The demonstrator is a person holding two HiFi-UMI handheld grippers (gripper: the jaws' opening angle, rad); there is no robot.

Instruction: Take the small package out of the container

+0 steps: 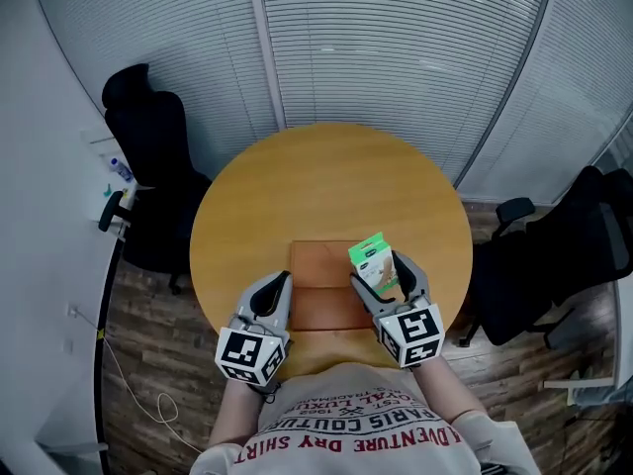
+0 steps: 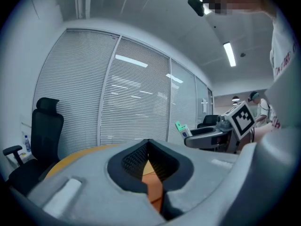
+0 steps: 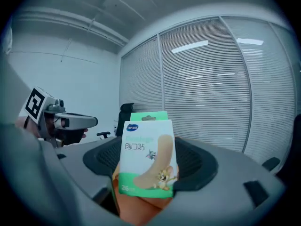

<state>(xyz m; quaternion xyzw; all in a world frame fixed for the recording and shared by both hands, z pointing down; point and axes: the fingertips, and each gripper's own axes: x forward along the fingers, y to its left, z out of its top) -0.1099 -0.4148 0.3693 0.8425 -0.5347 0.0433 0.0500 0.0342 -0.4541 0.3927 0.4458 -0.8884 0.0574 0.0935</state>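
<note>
The small package [image 1: 374, 263], a green-and-white box of plasters, is held upright above the table, with my right gripper [image 1: 396, 273] shut on its lower part. In the right gripper view the package [image 3: 146, 157] fills the middle between the jaws, its printed face towards the camera. The container [image 1: 321, 285] is a flat brown box lying on the round table's near side, below and between both grippers. My left gripper [image 1: 277, 287] hovers at the container's left edge, shut and empty. From the left gripper view the package [image 2: 182, 128] and the right gripper [image 2: 211, 135] show at the right.
The round wooden table [image 1: 326, 176] is ringed by a black office chair [image 1: 148, 137] at the left and another [image 1: 554, 255] at the right. A wall of blinds [image 1: 396, 57] curves behind. A white shelf with small items [image 1: 114, 181] stands far left.
</note>
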